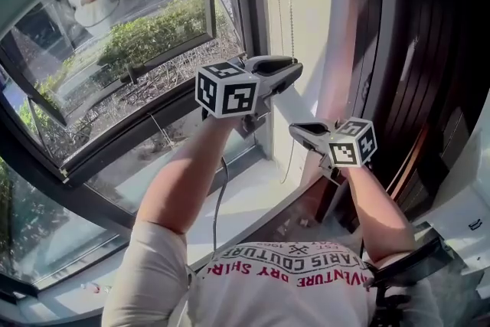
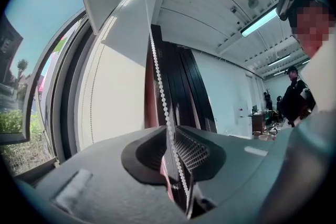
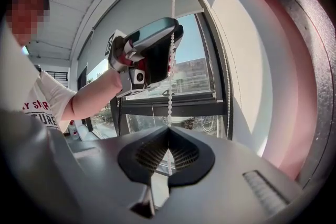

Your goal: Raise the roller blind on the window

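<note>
**Both grippers at the bead chain by the window's right edge**

The window (image 1: pixel 115 34) fills the left, with shrubs (image 1: pixel 153 31) outside. In the right gripper view the roller blind (image 3: pixel 147 2) covers only the upper part of the window, with bare glass below it. The left gripper (image 1: pixel 296 71) is held high beside the right side of the frame. Its jaws stand a narrow slit apart, and the bead chain (image 2: pixel 160 86) runs up between them, not visibly pinched. From there the chain hangs straight down along the pale wall (image 1: pixel 306 4). Lower and further right, the right gripper (image 1: pixel 295 131) has its jaws pressed together on the same chain, the beads entering at the tips. Dark wood panelling (image 1: pixel 429 50) stands at the far right.
</note>
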